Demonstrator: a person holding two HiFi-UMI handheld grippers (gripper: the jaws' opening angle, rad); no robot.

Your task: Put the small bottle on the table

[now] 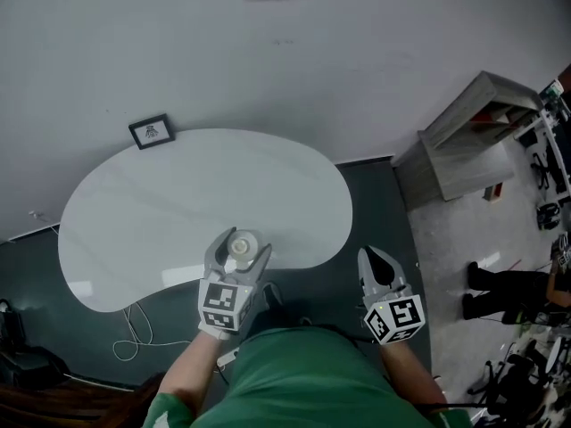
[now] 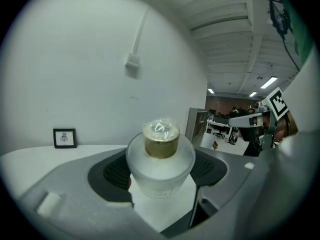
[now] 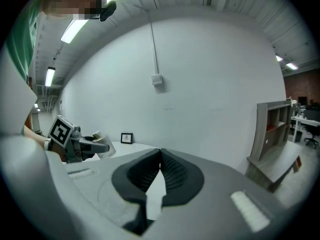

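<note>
The left hand-held gripper gripped the small bottle at the worktop's near edge. The right hand-held gripper was closed and empty.

Dim, flat light; fisheye-warped edges

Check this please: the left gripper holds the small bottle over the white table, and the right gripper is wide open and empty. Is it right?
Not quite: the right gripper view shows the right gripper shut, fingers together, though empty. The left gripper does hold the small bottle over the white table.
</note>
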